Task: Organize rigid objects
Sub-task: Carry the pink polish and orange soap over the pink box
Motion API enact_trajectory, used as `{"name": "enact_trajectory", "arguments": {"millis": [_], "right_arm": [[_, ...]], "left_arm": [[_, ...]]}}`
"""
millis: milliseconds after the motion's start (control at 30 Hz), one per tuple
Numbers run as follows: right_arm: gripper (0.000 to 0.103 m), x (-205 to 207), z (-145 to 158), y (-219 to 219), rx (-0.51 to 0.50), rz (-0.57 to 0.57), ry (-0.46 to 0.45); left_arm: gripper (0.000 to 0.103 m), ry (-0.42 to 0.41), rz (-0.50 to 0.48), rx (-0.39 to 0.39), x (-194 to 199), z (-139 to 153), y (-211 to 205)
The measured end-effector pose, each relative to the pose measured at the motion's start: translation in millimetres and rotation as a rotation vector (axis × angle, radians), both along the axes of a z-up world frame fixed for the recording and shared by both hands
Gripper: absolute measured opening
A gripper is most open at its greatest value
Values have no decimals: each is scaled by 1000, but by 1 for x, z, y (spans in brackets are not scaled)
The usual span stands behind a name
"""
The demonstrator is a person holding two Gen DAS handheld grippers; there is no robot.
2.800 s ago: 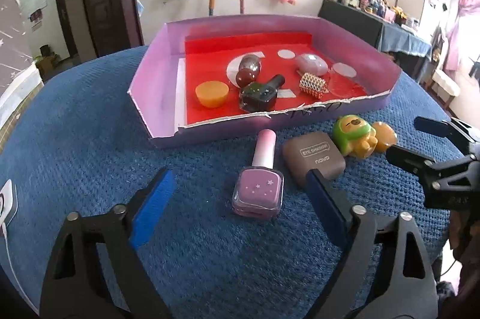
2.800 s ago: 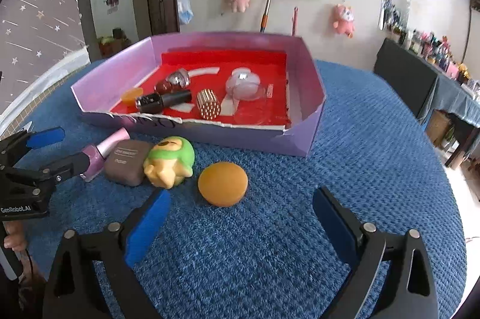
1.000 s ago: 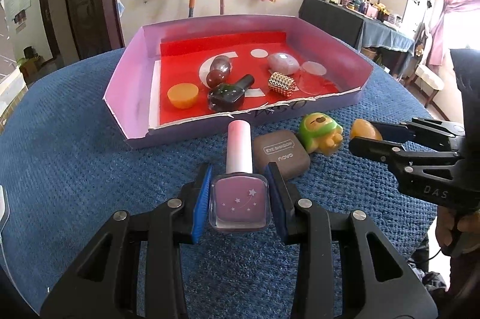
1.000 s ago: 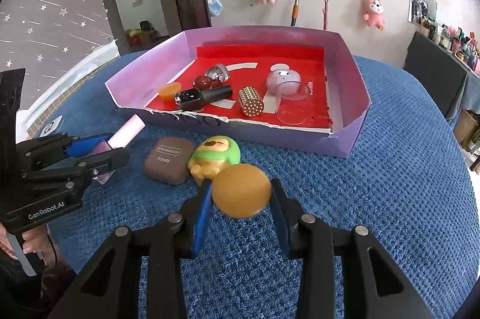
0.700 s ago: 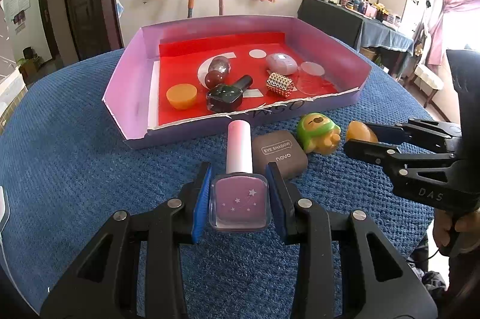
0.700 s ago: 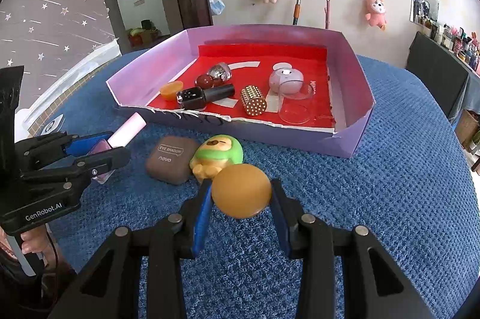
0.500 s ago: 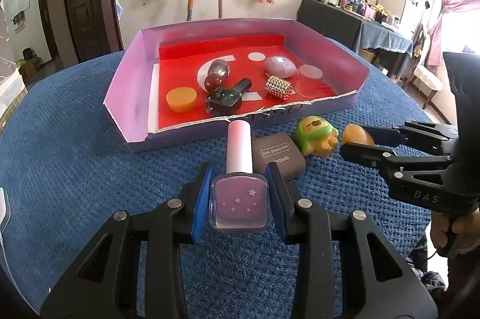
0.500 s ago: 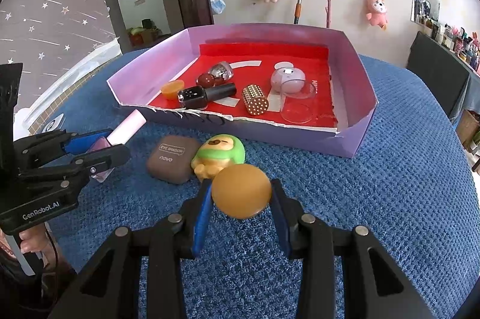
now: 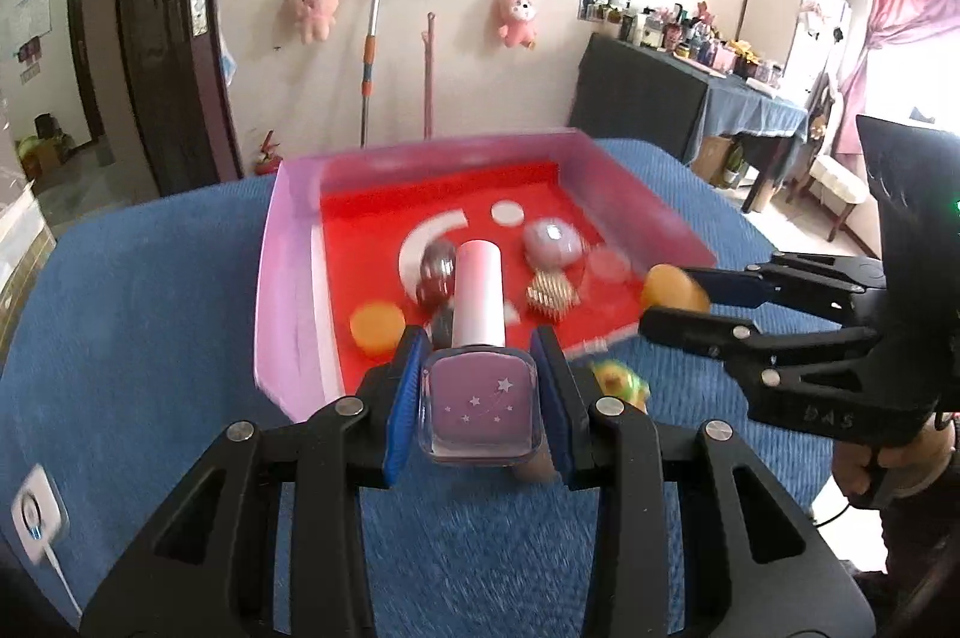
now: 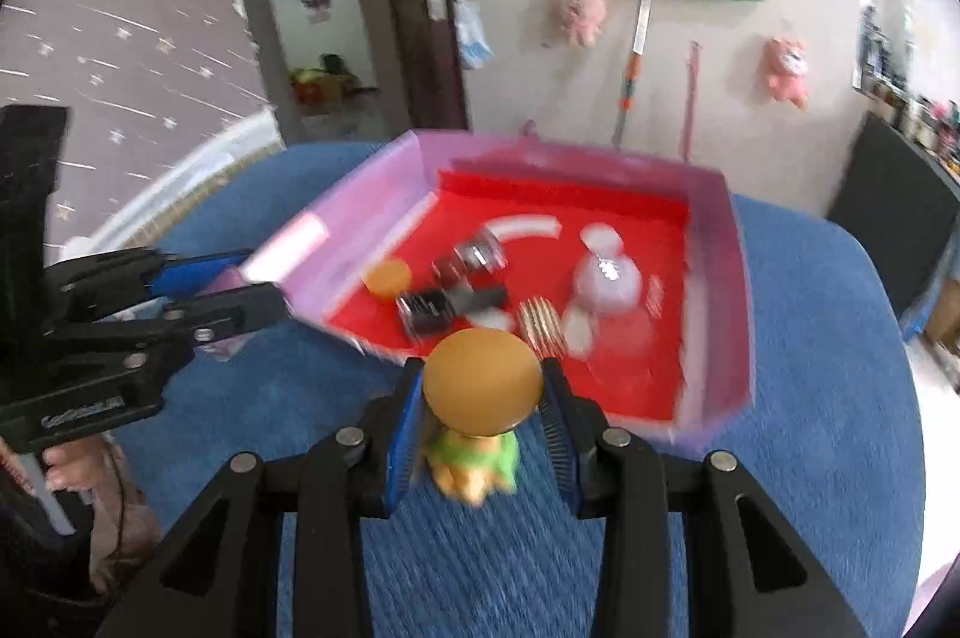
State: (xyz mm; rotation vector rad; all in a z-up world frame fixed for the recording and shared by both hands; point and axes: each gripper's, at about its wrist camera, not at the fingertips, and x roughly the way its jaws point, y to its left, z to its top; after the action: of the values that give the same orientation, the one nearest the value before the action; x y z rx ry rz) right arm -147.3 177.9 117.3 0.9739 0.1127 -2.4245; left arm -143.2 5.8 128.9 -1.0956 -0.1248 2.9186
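Note:
My left gripper (image 9: pixel 478 401) is shut on a pink nail polish bottle (image 9: pixel 478 398) with a pale pink cap and holds it in the air before the pink tray (image 9: pixel 282 278) with a red floor. My right gripper (image 10: pixel 483 419) is shut on an orange round disc (image 10: pixel 483 379), lifted near the tray's front wall; it also shows in the left wrist view (image 9: pixel 672 287). A green and yellow toy figure (image 10: pixel 474 464) lies on the blue cloth below the disc. The tray holds a dark nail polish bottle (image 10: pixel 444 305), a gold ridged piece (image 10: pixel 540 323), an orange cup (image 9: pixel 377 325) and a pale round case (image 10: pixel 606 278).
The blue textured cloth (image 9: pixel 150 314) covers the round table. A white charger with cable (image 9: pixel 36 515) lies at the table's left edge. A dark door, wall toys and a cluttered dark side table (image 9: pixel 678 98) stand behind.
Both grippers have lifted off the cloth with their objects and moved toward the tray. The brown eye shadow case is now mostly hidden behind the left gripper.

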Motion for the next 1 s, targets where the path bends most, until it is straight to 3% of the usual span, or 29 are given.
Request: {"name": "enact_trajectory", "arguments": {"millis": [200, 533, 700, 1000], "right_arm": [[40, -52, 11, -24, 51, 65, -5], [40, -154, -29, -54, 178, 125, -178], [40, -178, -47, -59, 226, 134, -242], [40, -185, -63, -73, 341, 192, -250]], "left_arm": [[34, -91, -15, -33, -64, -3, -24], [34, -284, -39, -94, -150, -48, -50], [34, -336, -56, -108, -167, -60, -49], [34, -410, -75, -134, -178, -77, -51]]}}
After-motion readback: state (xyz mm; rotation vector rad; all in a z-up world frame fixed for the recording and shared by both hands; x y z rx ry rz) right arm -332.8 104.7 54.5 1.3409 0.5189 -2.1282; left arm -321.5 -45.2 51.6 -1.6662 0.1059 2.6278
